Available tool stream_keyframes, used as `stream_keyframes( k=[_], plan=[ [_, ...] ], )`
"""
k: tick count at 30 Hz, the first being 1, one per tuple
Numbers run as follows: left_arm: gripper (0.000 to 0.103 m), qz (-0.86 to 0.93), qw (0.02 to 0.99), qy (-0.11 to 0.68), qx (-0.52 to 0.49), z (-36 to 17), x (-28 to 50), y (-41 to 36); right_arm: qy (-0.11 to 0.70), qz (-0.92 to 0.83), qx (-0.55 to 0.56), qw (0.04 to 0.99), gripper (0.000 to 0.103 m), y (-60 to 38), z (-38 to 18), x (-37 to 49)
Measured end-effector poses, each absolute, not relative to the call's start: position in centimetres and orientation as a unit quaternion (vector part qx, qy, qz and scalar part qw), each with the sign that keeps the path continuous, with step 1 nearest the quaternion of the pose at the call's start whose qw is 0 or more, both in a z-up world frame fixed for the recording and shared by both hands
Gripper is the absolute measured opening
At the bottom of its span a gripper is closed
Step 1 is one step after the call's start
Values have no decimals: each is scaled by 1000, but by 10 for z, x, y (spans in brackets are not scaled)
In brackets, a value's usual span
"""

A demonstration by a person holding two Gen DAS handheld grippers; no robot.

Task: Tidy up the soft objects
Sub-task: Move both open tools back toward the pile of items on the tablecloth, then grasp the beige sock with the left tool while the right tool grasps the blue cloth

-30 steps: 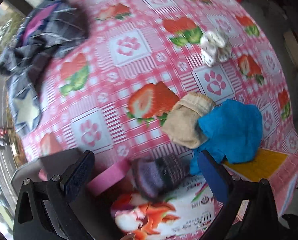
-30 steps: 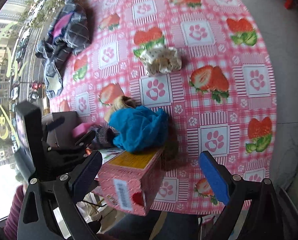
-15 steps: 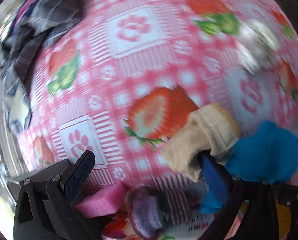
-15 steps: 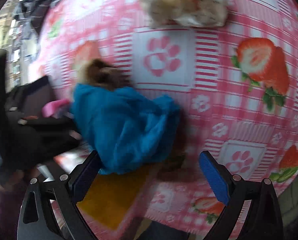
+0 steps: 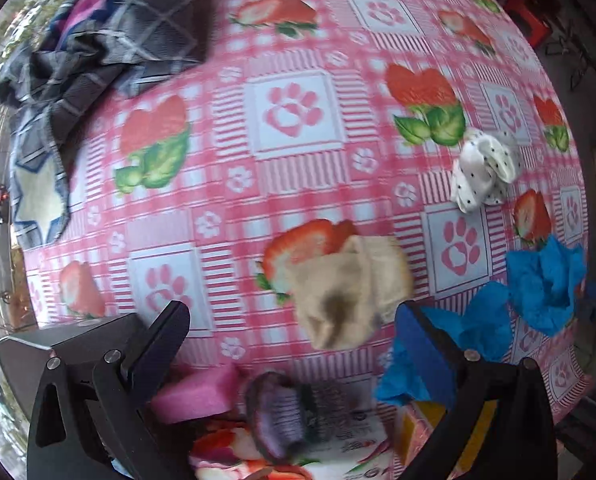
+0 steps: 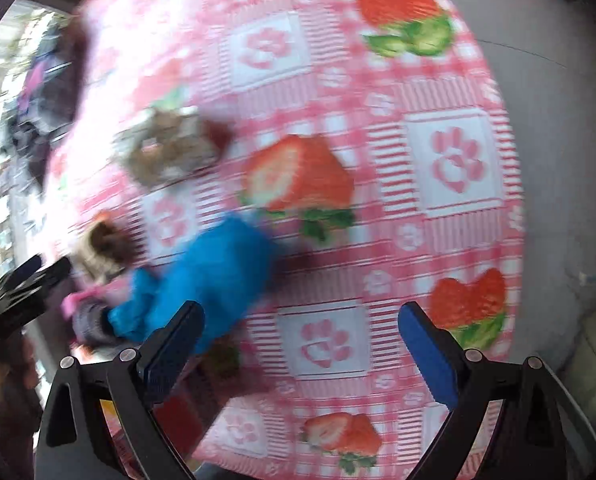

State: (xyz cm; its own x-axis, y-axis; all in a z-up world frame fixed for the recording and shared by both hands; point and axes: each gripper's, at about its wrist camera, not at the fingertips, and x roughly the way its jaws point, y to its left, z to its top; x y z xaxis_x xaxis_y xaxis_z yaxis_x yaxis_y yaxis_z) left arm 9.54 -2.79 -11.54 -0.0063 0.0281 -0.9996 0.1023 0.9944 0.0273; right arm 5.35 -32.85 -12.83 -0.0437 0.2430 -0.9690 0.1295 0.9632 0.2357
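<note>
There is one tan sock, near the middle of the left view. One blue cloth lies at about four o'clock from it. One white dotted cloth sits at two o'clock. One dark checked cloth is piled at ten o'clock. One pink sponge is at seven o'clock, and one purple striped sock is at six o'clock. There is one printed box at five o'clock. All of it is on one pink tablecloth with strawberries and paws.
</note>
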Motion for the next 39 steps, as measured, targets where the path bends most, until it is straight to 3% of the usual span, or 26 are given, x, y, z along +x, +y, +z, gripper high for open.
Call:
stream_keyframes(
  k=[8,21,27,33,39],
  plan=[
    [103,-18,675,735,57,-158,97,-55,715,2,45,698,98,-289,-163,70],
    [103,-3,660,750,39,-199,94,-70,722,0,53,690,98,-321,-192,16],
    [103,0,651,759,0,-210,98,-63,725,-12,-6,689,102,-302,-217,-11],
    [103,1,648,761,1,-213,100,-62,731,-12,5,683,103,-292,-219,-37],
    [103,1,654,756,1,-211,100,-65,744,-13,9,668,103,-297,-223,-9]
  ],
)
